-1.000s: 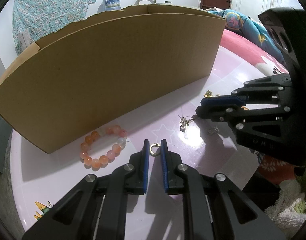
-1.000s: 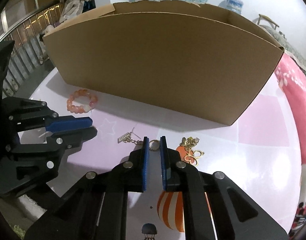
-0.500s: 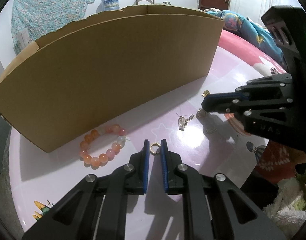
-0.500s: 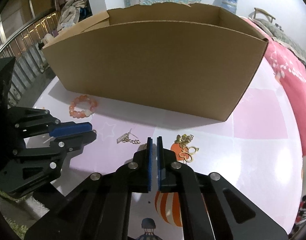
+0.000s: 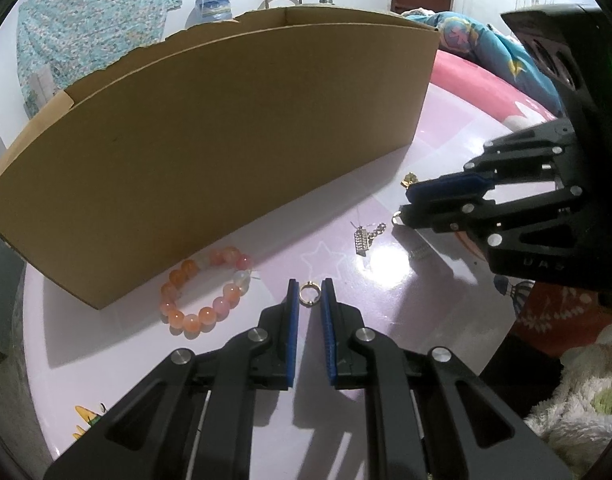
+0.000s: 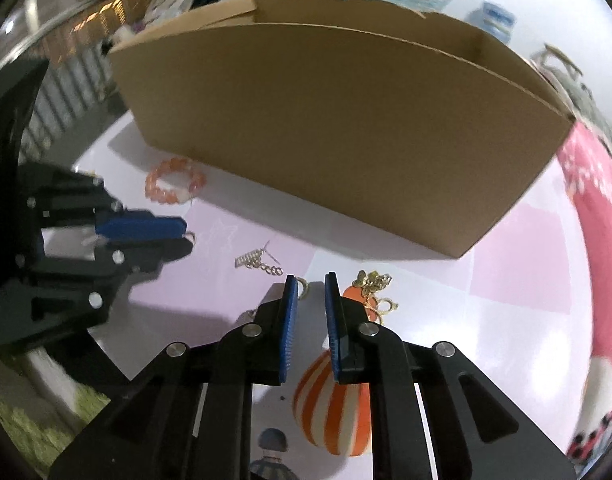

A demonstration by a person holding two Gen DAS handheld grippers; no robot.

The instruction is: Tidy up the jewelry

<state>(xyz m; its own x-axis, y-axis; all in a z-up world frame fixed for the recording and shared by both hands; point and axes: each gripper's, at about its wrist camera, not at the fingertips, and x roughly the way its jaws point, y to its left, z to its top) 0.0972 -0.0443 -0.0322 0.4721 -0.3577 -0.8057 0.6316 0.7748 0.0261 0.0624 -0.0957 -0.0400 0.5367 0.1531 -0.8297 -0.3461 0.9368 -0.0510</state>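
One gold ring (image 5: 308, 293) between left jaws.

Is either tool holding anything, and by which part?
Left tool appears to pinch the small gold ring across its rim, at the very fingertips. Right tool holds nothing: its jaws have just been opening, a second gold ring loose at their tips.

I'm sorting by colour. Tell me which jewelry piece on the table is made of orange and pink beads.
The beaded bracelet, lying beside the cardboard box; the other pieces are small metal ones.
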